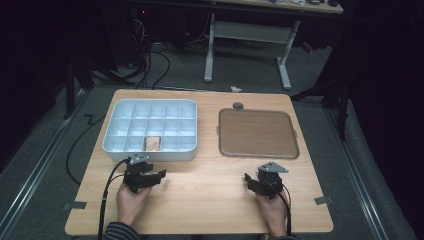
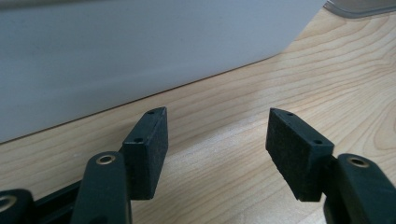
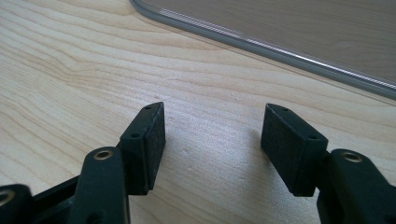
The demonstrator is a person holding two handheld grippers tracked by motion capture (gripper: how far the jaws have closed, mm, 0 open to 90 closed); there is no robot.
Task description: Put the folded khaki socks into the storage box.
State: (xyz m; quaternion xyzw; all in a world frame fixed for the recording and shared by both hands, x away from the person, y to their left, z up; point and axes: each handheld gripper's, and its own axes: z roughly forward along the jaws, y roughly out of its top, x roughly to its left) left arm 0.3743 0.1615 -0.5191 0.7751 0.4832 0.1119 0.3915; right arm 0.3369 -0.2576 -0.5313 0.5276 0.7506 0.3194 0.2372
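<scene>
A white compartment box (image 1: 118,107) with several cells sits at the table's back left; one front cell holds a small tan wooden block (image 1: 152,144). A flat clear lid (image 1: 258,133) lies at the back right. My left gripper (image 1: 152,176) rests on the wood just in front of the box, open and empty; the left gripper view shows the box's white wall (image 2: 116,56) close ahead of the gripper (image 2: 217,135). My right gripper (image 1: 252,181) rests in front of the lid, open and empty, with the lid's rim (image 3: 261,44) just beyond it (image 3: 212,135).
The wooden table (image 1: 205,200) has bare room between and in front of both hands. A small dark round knob (image 1: 238,105) lies behind the lid. Cables and a desk frame (image 1: 247,45) stand on the floor beyond the far edge.
</scene>
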